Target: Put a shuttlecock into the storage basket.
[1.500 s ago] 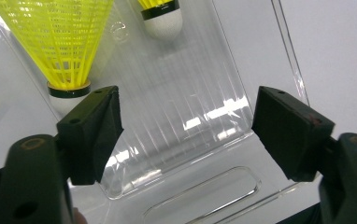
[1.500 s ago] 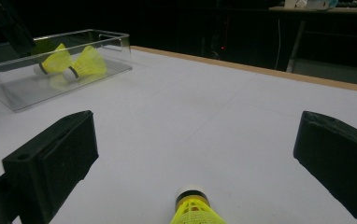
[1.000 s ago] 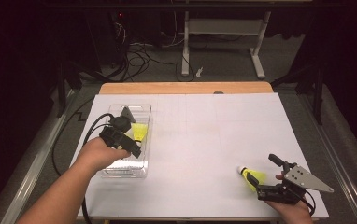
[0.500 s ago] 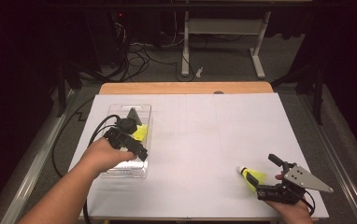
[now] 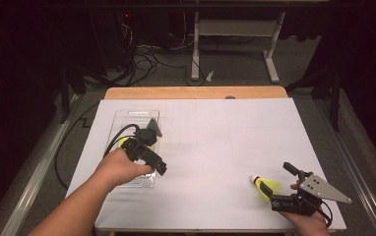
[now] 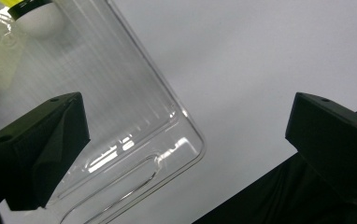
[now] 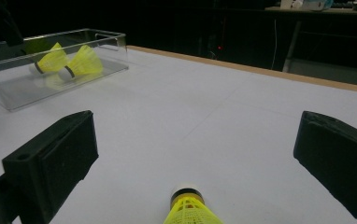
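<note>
The high view looks forward and down over the whole white table (image 5: 205, 142). The left gripper view hangs close above the clear box (image 6: 134, 116), aimed steeply down at its corner. The right gripper view sits low, facing across the table toward the same box (image 7: 55, 65), upper left of frame.

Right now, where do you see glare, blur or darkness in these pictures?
High view: the white table is brightly lit, the room behind is dark. Left gripper view: bright glare streaks on the clear box, and the shuttlecock in it looks soft. Right gripper view: the near shuttlecock is slightly blurred, and the background is almost black.
</note>
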Tool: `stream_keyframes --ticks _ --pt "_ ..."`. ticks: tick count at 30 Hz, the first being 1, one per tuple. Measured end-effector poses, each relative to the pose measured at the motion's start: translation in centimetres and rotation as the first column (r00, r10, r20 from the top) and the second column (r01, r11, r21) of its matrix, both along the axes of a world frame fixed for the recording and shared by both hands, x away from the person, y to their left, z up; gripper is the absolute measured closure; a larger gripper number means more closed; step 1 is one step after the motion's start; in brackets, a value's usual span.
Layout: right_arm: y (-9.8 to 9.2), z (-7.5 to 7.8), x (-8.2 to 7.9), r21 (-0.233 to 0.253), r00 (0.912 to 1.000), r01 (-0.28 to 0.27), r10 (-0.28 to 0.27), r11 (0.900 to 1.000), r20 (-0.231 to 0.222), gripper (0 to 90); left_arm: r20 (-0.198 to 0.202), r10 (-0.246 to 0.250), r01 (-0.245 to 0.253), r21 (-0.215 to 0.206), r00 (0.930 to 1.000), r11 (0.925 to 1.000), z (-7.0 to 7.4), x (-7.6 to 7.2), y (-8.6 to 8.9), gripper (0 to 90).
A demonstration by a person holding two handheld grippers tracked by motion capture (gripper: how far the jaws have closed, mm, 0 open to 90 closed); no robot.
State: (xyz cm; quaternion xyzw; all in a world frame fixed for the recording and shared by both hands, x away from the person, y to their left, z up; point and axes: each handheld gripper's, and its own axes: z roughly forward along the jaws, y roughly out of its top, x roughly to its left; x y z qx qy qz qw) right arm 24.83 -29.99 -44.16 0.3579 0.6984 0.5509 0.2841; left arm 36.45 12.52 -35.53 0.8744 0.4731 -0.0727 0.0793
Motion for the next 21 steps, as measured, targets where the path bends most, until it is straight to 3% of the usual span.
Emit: stream_keyframes --ticks 14,21 --pt "-0.3 -0.3 0.3 0.0 0.9999 0.005 -0.005 1.0 -0.013 0.4 0.006 -0.058 0.058 -0.01 0.9983 0.9983 -0.4 -0.7 -3.5 0.6" --pt "-0.9 -0.2 0.3 -0.001 0.9994 0.033 -0.033 0.999 -0.012 0.4 0.003 -0.08 0.08 -0.032 0.9968 0.9963 -0.8 -0.9 -5.0 0.6"
